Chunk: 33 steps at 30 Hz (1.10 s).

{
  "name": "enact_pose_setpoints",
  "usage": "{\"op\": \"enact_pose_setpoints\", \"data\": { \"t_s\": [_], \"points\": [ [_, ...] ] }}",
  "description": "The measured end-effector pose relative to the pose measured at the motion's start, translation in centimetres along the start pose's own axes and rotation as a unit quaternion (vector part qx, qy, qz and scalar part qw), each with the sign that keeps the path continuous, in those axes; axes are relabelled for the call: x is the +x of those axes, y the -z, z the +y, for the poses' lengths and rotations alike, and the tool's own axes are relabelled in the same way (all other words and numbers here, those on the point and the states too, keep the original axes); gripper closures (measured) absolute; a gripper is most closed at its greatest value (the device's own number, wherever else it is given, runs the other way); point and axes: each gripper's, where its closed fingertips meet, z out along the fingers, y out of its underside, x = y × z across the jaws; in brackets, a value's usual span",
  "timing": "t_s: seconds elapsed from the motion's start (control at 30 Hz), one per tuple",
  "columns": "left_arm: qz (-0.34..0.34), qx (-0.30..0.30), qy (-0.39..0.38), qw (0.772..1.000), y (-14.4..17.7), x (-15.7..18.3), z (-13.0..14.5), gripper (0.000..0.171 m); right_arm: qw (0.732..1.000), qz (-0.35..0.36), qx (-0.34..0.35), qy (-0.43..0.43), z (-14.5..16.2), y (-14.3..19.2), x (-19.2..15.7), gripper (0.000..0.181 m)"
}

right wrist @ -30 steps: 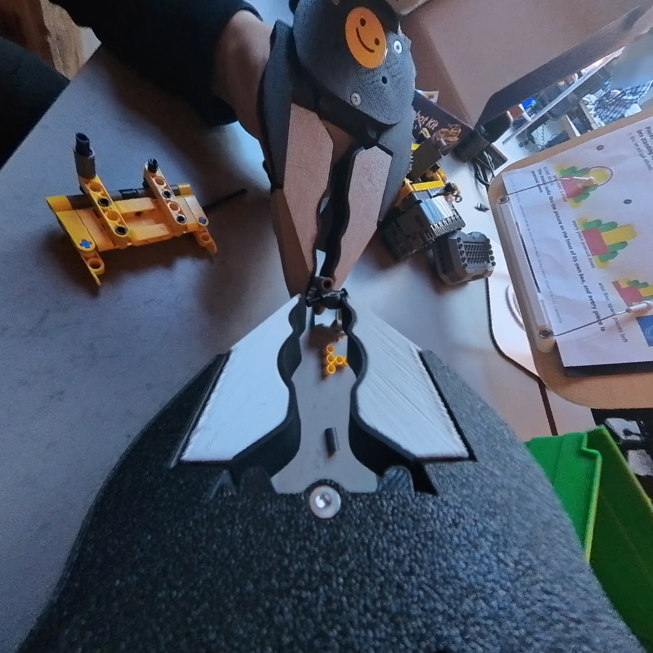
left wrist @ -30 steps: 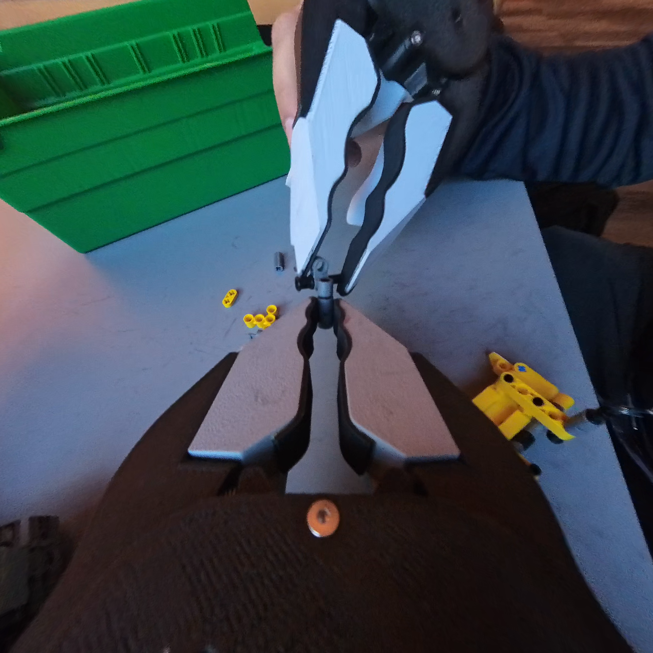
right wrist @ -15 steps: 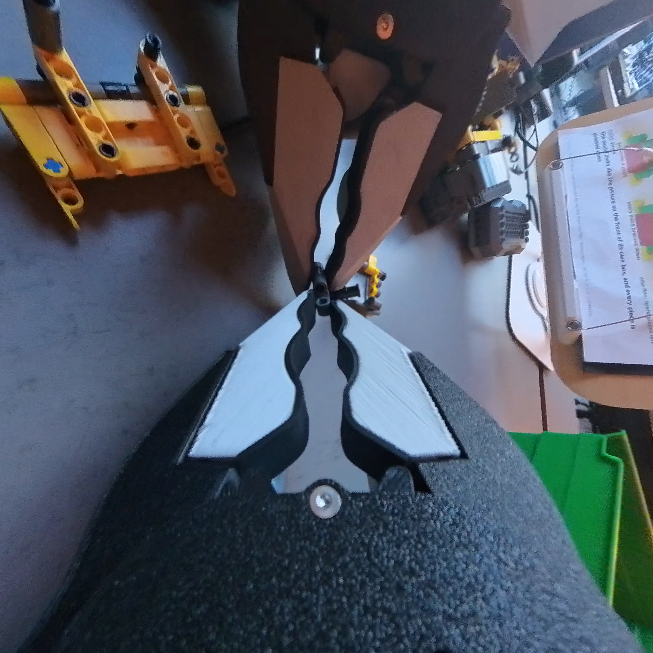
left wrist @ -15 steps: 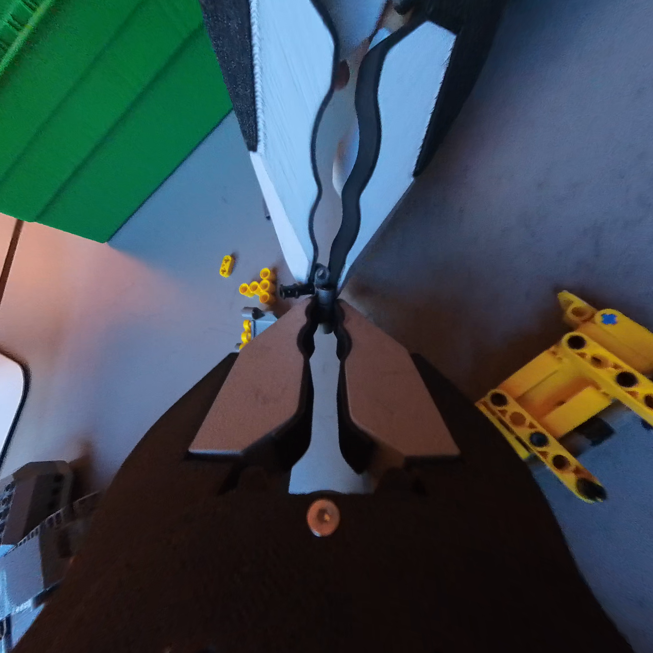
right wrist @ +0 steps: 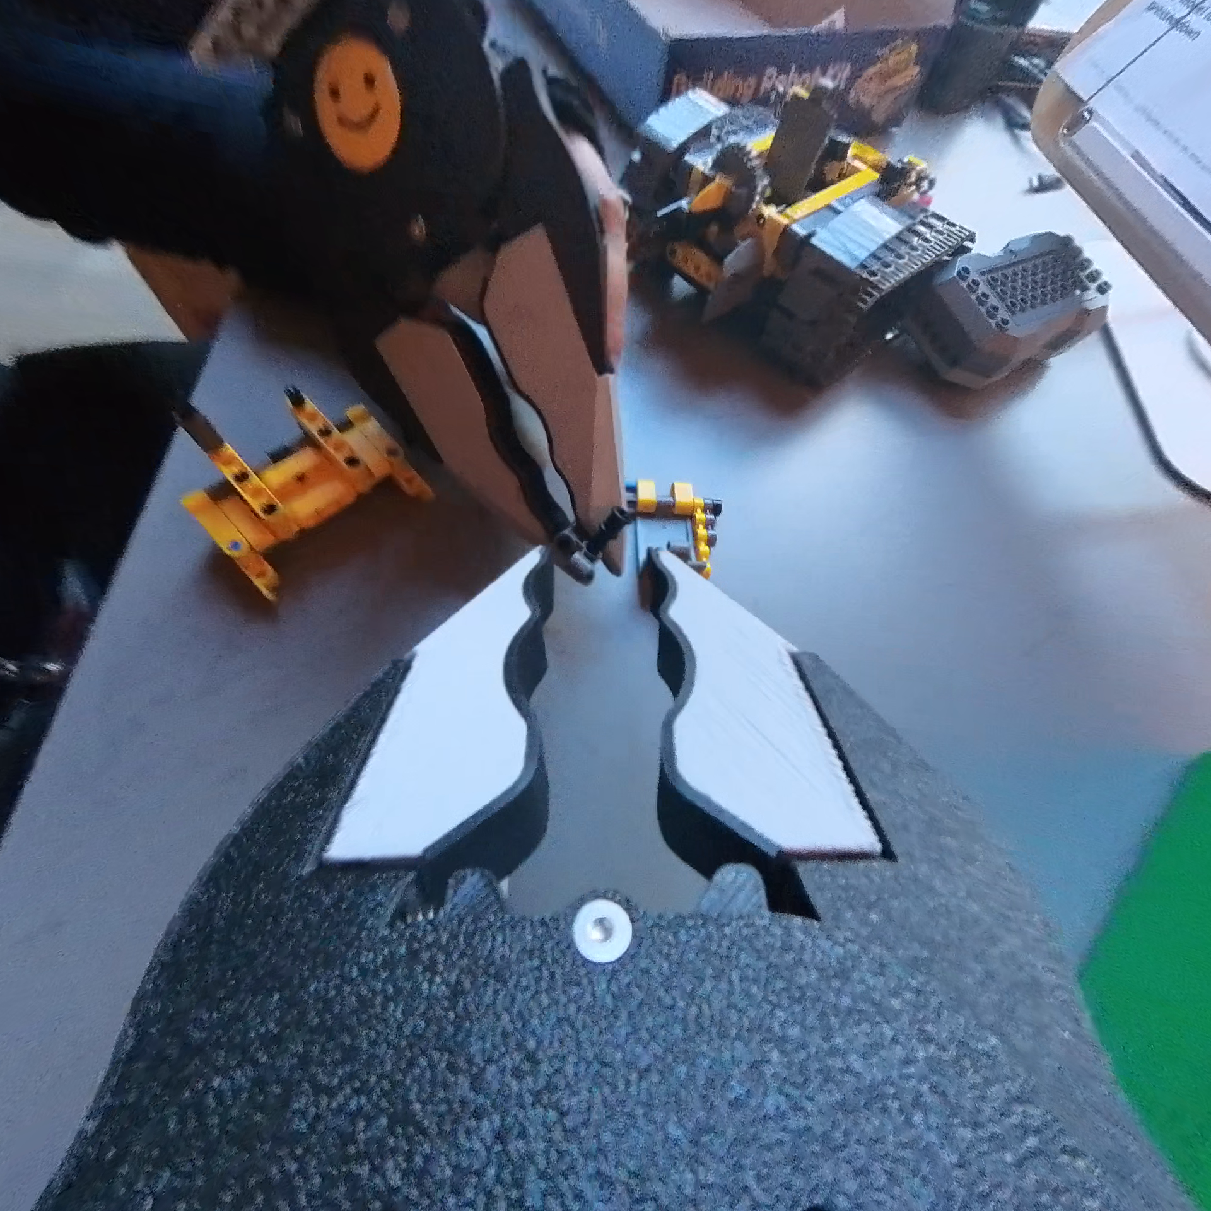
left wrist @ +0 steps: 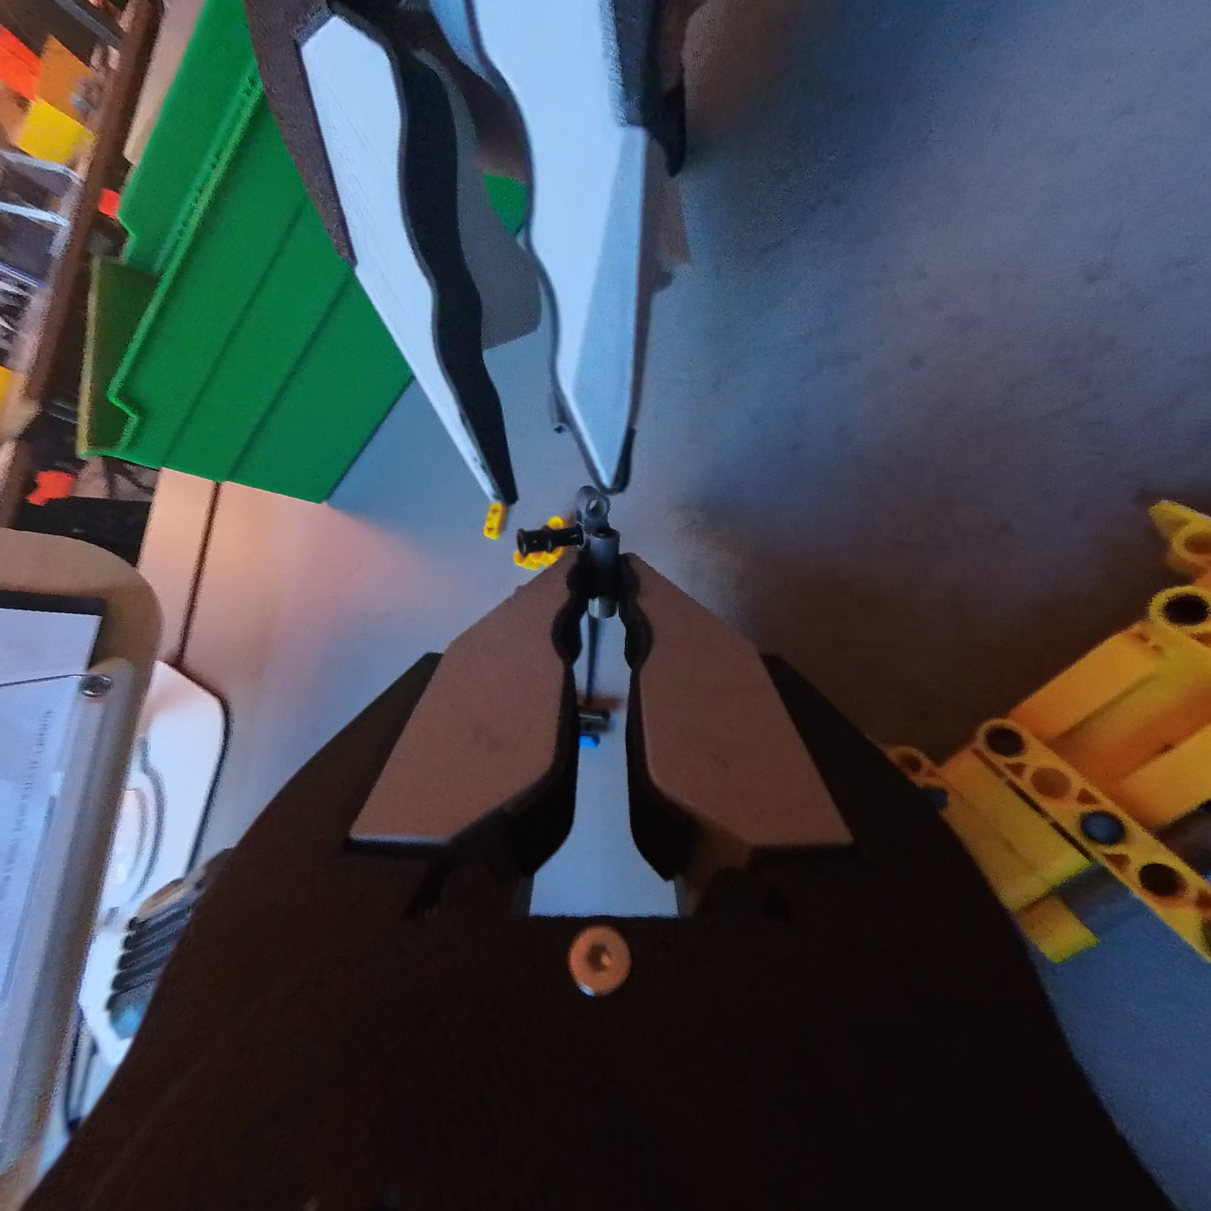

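My left gripper (left wrist: 599, 563), with brown fingers, is shut on a small grey connector piece (left wrist: 601, 557) that has a black pin (left wrist: 547, 538) sticking out to its left. It also shows in the right wrist view (right wrist: 580, 540), still holding the piece (right wrist: 576, 547). My right gripper (right wrist: 596, 560), with white fingers, is open and empty, its tips just short of the piece; in the left wrist view (left wrist: 557, 491) it hangs open right above the piece. Both are above a grey table (left wrist: 917, 327).
A yellow beam assembly (left wrist: 1081, 773) lies to the right, also in the right wrist view (right wrist: 301, 478). A small yellow-grey frame (right wrist: 681, 518) and a yellow-black vehicle model (right wrist: 806, 242) sit ahead. A green bin (left wrist: 249, 314), loose yellow bits (left wrist: 495, 521) and a paper board (left wrist: 46, 753) are left. The tips of both grippers are at nearly the same place. The left tips stand about 15 centimetres off the yellow-black vehicle model (right wrist: 806, 242).
My right gripper has opened and let go of the connector piece, which stays in my left gripper. Both views have swung and shifted over the table.
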Motion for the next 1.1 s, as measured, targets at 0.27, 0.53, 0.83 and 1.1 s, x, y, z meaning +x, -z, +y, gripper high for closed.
{"op": "enact_pose_setpoints", "data": {
  "t_s": [0.27,0.53,0.83,1.1],
  "points": [
    [-0.072,-0.001,-0.119,0.990,0.4,-0.5,-1.0,0.167,0.994,-0.042,0.035,-0.098,-0.8,-0.3,0.0,0.164],
    [-0.081,-0.024,-0.046,0.995,0.2,-1.6,-0.3,0.166,0.993,-0.004,0.031,-0.110,-1.0,-0.8,0.9,0.179],
    [-0.105,-0.034,-0.183,0.977,-0.8,1.0,-2.5,0.168,0.937,-0.011,0.234,-0.261,-6.7,1.6,4.0,0.180],
    [-0.090,0.046,0.077,0.992,0.5,-3.6,-1.7,0.166,0.964,0.156,0.199,-0.087,-6.9,3.4,4.4,0.178]
  ]
}}
